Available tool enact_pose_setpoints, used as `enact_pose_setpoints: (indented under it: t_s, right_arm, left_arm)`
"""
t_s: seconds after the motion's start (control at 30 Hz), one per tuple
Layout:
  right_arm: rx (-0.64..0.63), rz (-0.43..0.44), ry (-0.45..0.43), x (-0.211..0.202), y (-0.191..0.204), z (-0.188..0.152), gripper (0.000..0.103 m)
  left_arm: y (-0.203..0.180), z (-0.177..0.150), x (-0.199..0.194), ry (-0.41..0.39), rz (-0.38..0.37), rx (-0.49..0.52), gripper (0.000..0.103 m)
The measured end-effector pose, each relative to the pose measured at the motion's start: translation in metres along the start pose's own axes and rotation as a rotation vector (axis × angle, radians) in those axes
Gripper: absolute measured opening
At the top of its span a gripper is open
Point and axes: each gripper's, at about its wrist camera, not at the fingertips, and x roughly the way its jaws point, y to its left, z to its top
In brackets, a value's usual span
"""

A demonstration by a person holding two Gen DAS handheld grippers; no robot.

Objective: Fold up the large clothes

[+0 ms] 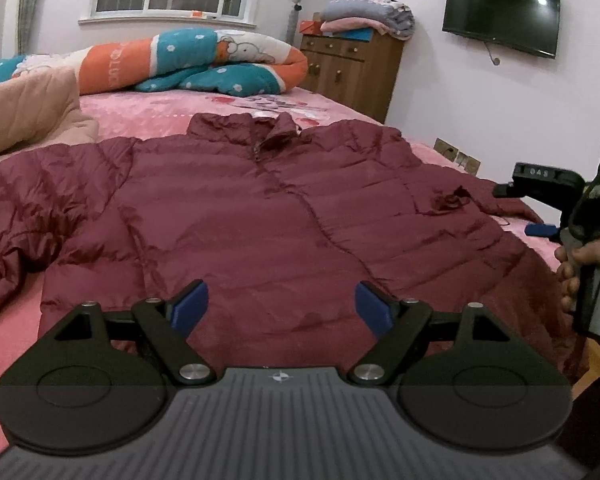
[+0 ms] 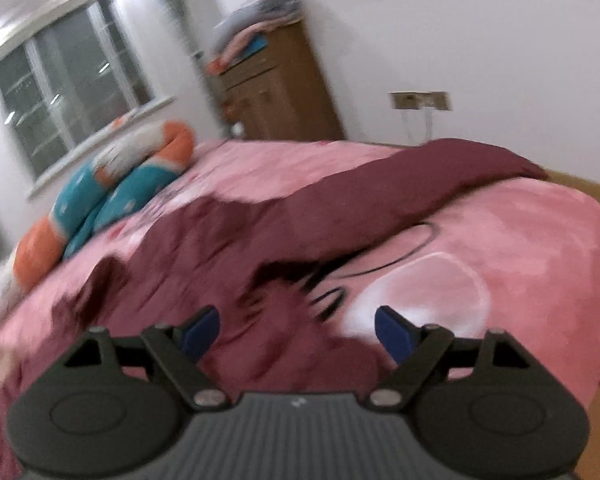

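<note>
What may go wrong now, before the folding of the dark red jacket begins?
1. The jacket is puffy and slick-looking, so an open claw may pinch only the top layer.
2. One sleeve reaches toward the bed edge and could slide off.
3. The right view is blurred, so the right claw may miss its target.

Bare pink bedspread (image 2: 520, 240) right of jacket (image 1: 260, 208); rolled quilt (image 1: 204, 60) behind.

Mirrored letters on rolled quilt's (image 1: 112, 66) orange band, illegible
</note>
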Motion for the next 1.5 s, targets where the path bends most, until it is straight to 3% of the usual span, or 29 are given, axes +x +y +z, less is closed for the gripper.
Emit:
enact_pose_setpoints:
  t_s: [0.2, 0.37, 0.5, 0.6, 0.87, 1.37, 1.5]
  right_arm:
    - [0.257, -0.027, -0.031, 0.010, -0.066, 0.016, 0.085]
    - [0.495, 0.039, -0.054, 0.028, -0.110, 0.024, 0.085]
    - [0.605, 0.081, -0.088, 0.045, -0.130, 0.032, 0.085]
    - [0.638, 0.119, -0.125, 0.056, -0.138, 0.043, 0.084]
    - [0.716, 0.126, -0.121, 0.103, -0.167, 0.067, 0.065]
    - [0.707, 0.131, -0.202, 0.126, -0.175, 0.077, 0.064]
    - [0.692, 0.087, -0.199, 0.127, -0.174, 0.074, 0.033]
  left_arm:
    - [-0.002, 0.004, -0.004, 0.012, -0.002, 0.006, 0.099]
    - [-0.006, 0.007, -0.001, 0.027, 0.008, 0.015, 0.099]
    - [-0.009, 0.007, 0.004, 0.041, 0.018, 0.023, 0.100]
    - [-0.013, 0.008, 0.008, 0.057, 0.026, 0.032, 0.100]
    - [-0.023, 0.009, 0.022, 0.098, 0.024, 0.055, 0.100]
    - [-0.032, 0.016, 0.045, 0.111, 0.012, 0.048, 0.100]
    - [-0.028, 0.020, 0.048, 0.106, 0.020, 0.026, 0.100]
